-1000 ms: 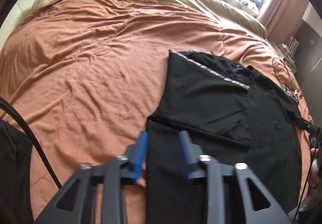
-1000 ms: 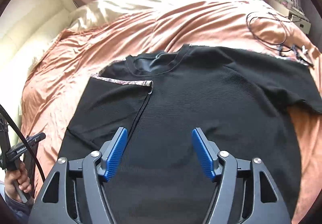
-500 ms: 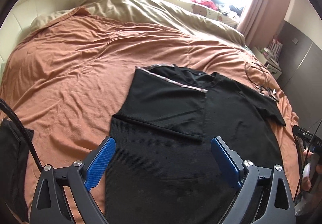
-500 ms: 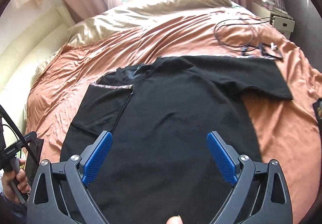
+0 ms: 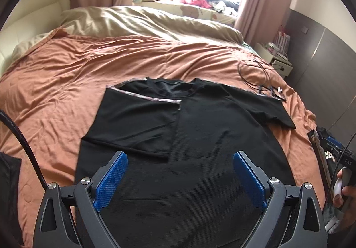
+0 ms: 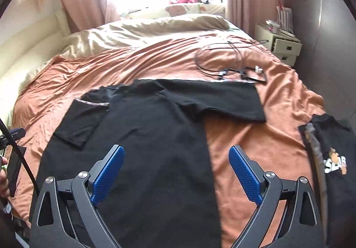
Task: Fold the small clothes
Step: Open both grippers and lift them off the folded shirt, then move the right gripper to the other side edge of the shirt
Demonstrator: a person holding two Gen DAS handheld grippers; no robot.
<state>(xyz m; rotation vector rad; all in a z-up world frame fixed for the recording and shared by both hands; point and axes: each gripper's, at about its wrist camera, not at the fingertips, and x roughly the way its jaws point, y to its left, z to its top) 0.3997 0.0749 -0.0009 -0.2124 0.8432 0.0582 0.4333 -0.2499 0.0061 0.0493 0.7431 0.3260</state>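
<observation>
A black T-shirt (image 5: 200, 136) (image 6: 151, 141) lies flat on the orange bedspread (image 5: 66, 83) (image 6: 255, 147), neck towards the window. Its left side with the sleeve (image 5: 138, 123) (image 6: 82, 123) is folded in over the body, showing a patterned inner seam. The right sleeve (image 5: 264, 105) (image 6: 227, 101) lies spread out. My left gripper (image 5: 181, 177) hovers open above the shirt's lower part, nothing between its blue pads. My right gripper (image 6: 175, 174) is open too, over the shirt's lower right edge, holding nothing.
A coil of black cable (image 5: 258, 76) (image 6: 231, 63) lies beyond the right sleeve. Another black garment with a printed bear (image 6: 333, 159) sits at the bed's right edge. A beige duvet (image 5: 144, 23) is bunched at the far end. A white nightstand (image 6: 282, 47) stands to the right.
Both grippers opened from partly closed to wide and drew back and upward from the shirt, so more of the shirt and bed shows. The folded left side stays where it lay.
</observation>
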